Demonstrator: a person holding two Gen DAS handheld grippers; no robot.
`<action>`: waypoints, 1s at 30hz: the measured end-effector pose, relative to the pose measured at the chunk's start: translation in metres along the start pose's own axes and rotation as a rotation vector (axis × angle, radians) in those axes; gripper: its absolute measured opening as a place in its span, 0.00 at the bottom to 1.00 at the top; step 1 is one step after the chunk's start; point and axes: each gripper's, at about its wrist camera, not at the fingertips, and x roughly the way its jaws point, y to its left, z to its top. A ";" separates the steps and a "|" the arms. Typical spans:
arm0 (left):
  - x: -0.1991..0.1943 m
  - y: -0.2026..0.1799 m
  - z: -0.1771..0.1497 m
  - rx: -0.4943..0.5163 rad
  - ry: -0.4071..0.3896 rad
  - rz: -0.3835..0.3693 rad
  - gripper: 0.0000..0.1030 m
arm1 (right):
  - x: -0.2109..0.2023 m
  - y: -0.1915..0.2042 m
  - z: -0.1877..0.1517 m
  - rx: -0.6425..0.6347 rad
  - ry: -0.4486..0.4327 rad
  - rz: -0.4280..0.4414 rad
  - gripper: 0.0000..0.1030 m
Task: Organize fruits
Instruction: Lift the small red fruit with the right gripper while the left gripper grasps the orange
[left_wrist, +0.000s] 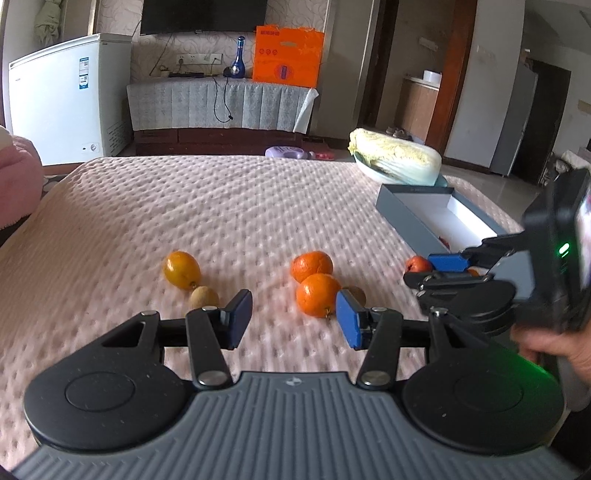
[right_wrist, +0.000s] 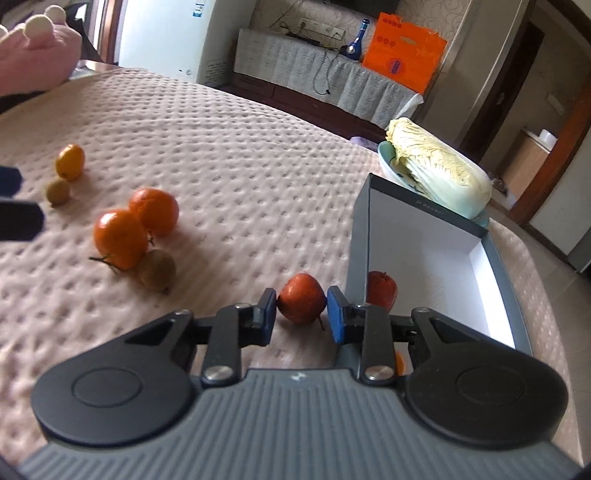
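Pink quilted bed (right_wrist: 258, 155) carries, left to right: a yellow fruit (right_wrist: 70, 161), a kiwi (right_wrist: 57, 191), two oranges (right_wrist: 120, 238) touching, and a second kiwi (right_wrist: 157, 269). Left gripper (left_wrist: 293, 319) hangs wide open and empty just before the oranges. Right gripper (right_wrist: 301, 317) brackets a red fruit (right_wrist: 300, 298) beside the grey box (right_wrist: 495, 258), pads near its sides; contact unclear.

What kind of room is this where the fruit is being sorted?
Most likely a home living room: a wall-mounted TV above a cloth-draped cabinet, a white chest freezer beside it, and the fruit on a table with a pink quilted cover.
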 end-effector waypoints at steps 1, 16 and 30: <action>0.001 -0.001 -0.001 0.007 0.003 0.002 0.55 | -0.004 -0.002 0.000 0.012 -0.005 0.020 0.32; 0.039 -0.027 0.002 0.015 0.006 0.042 0.54 | -0.023 -0.027 -0.017 0.146 0.085 0.307 0.32; 0.074 -0.028 0.005 -0.084 0.026 0.060 0.44 | -0.025 -0.023 -0.020 0.063 0.088 0.325 0.31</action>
